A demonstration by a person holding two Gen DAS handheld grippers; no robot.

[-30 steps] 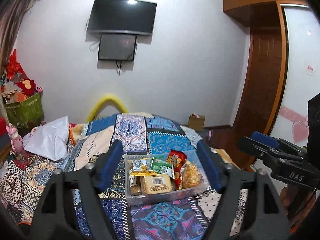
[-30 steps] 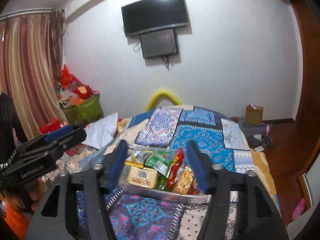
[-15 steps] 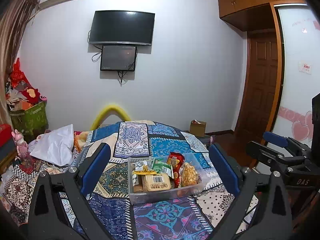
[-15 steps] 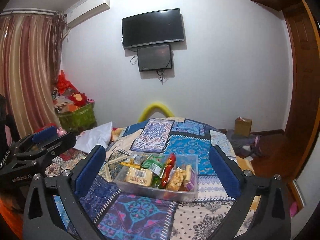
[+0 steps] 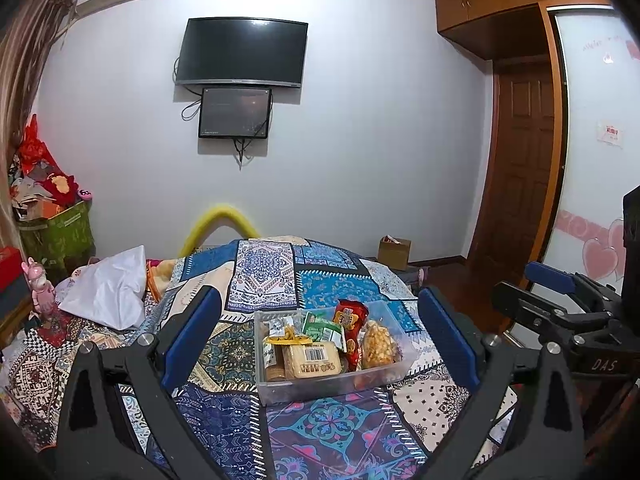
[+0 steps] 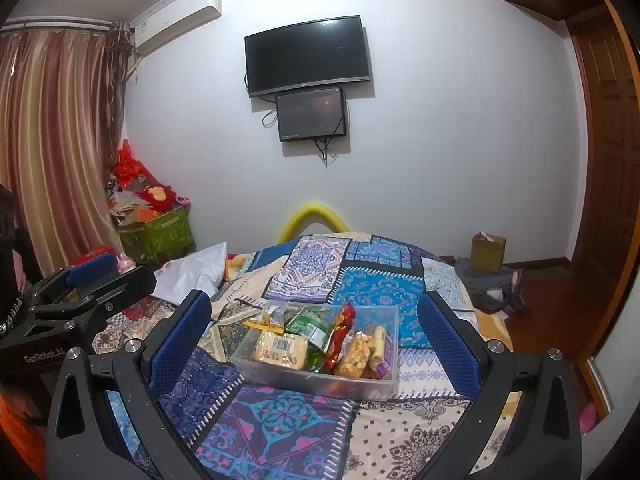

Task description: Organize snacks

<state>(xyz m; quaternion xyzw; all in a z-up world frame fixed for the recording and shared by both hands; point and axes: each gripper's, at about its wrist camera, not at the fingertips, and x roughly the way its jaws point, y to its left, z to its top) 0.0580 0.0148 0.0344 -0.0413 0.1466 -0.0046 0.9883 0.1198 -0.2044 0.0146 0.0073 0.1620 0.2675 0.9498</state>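
Patchwork blue quilted bed (image 5: pixel 264 276) carries your clear plastic snack-filled tub (image 5: pixel 332 384) near its front edge; your left tool (image 5: pixel 320 344) and right tool (image 6: pixel 316 344) hover before it, both spread wide, gripping nothing

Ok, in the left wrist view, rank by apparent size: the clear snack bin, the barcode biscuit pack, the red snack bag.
1. Clear snack bin, clearly largest.
2. Barcode biscuit pack.
3. Red snack bag, partly hidden behind other packs, so its place below the biscuit pack is unsure.
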